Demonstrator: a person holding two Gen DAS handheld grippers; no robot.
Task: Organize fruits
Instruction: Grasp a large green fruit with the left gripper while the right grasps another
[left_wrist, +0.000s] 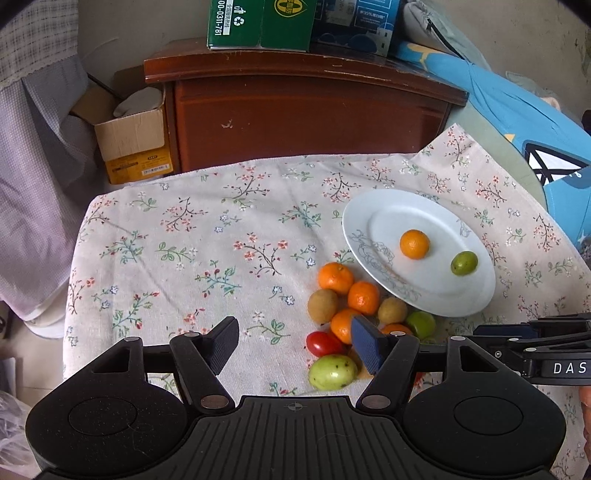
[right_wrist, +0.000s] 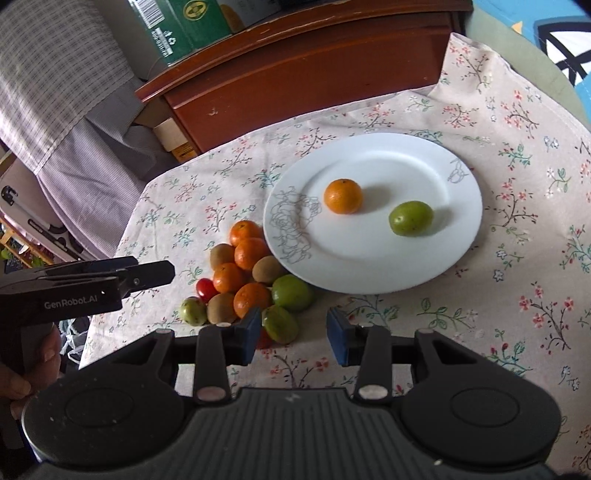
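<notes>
Both pairs of jaws stand apart and grasp nothing. On the left gripper (left_wrist: 295, 341) the jaws are spread wide over bare cloth, its right pad hiding part of the fruit pile (left_wrist: 351, 317) at about two o'clock from the gap. On the right gripper (right_wrist: 291, 334) the jaws are released with a narrower gap, only floral cloth between them, and the left pad just overlaps the near edge of the same pile. The counter carries a flowered tablecloth (right_wrist: 517, 229), and on it lies a white plate (right_wrist: 373, 266) with a grey line drawing near its rim. On the plate sit a mandarin (right_wrist: 343, 196) and, at about four o'clock from it and apart, a green fruit (right_wrist: 410, 218). The pile of loose fruit lies on the cloth at eight o'clock from the plate, its nearest pieces touching or slightly under the rim: several mandarins, brown kiwis (right_wrist: 222, 255), green fruits (right_wrist: 292, 293), a spotted green one (right_wrist: 193, 311) and a red cherry tomato (right_wrist: 206, 289), all packed together. In the right wrist view the left gripper's black body reaches in from nine o'clock, held by a hand (right_wrist: 33, 365) low at the frame edge. Beyond the counter at twelve o'clock stands a dark wooden cabinet (left_wrist: 303, 110) with a green carton (left_wrist: 258, 22) on top.
</notes>
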